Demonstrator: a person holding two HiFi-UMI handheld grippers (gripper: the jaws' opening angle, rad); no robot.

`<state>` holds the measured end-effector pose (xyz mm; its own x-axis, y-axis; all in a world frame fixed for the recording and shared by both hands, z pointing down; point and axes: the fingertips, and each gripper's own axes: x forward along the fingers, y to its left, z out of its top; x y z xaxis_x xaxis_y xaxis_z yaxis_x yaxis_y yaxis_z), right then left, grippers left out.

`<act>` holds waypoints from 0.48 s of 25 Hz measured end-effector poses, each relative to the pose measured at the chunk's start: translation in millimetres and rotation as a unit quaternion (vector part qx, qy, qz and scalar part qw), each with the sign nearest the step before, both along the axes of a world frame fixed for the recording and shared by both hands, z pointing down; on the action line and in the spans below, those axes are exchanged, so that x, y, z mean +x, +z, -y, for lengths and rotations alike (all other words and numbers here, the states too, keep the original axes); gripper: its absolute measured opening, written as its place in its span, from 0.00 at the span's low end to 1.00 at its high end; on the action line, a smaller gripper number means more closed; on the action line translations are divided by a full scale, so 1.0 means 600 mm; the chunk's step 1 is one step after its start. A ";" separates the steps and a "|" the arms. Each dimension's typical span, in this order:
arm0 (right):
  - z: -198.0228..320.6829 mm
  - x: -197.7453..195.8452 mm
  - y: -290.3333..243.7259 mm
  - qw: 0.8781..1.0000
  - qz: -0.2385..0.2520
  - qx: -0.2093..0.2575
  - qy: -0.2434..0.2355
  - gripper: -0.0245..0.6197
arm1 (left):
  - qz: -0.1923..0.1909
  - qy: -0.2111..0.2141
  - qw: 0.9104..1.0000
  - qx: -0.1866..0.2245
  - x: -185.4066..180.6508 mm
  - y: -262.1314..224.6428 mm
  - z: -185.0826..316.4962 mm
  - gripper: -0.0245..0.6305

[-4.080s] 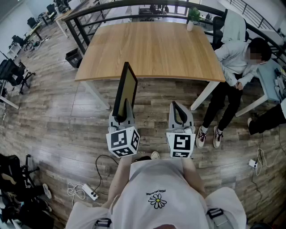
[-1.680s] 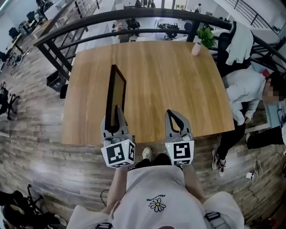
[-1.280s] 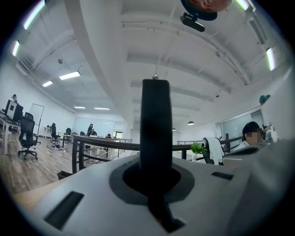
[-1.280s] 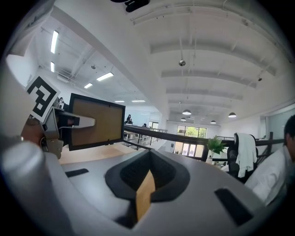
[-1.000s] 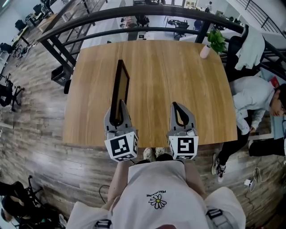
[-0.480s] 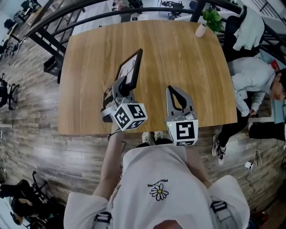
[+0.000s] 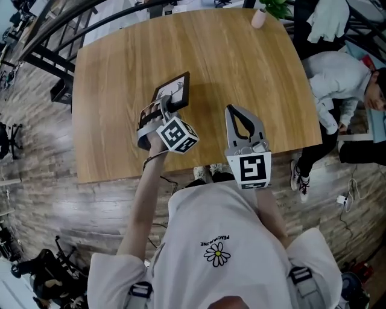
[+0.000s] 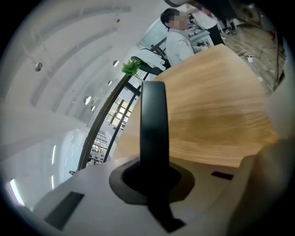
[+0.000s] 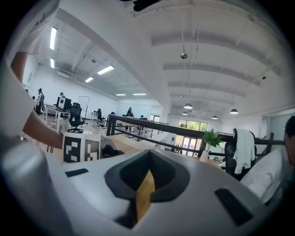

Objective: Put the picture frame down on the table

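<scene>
Picture frame (image 7: 174,89) is leaning over the worktop (image 7: 253,66), my left tongs (image 7: 164,110) gripping its edge; my right tongs (image 7: 235,114) are hanging clenched, empty, above the worktop. I am fearing a slam if I release while it is tilting.

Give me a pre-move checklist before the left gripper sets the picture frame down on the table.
1. Grip: left gripper has its jaws shut on the edge of the picture frame. Ok.
2. Position: the frame is over the table, inside its edges. Ok.
3. Landing spot: bare tabletop beneath; the potted plant stands well away at the far edge. Ok.
4. Contact: the frame is tilted, picture side up; whether it touches the table, cannot tell.
5. Right gripper: shut, empty, apart from the frame. Ok.
</scene>
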<state>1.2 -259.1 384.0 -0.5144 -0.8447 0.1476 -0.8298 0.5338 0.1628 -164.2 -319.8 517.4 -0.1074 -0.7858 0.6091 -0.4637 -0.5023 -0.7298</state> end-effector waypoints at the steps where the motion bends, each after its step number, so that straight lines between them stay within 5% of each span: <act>1: 0.000 0.000 0.002 1.000 0.000 -0.001 0.000 0.04 | 0.007 0.001 1.000 -0.006 -0.001 0.007 0.003 0.07; 12: 0.008 0.008 0.020 1.000 0.008 -0.023 0.004 0.04 | 0.097 0.063 0.992 -0.051 0.027 0.073 -0.004 0.09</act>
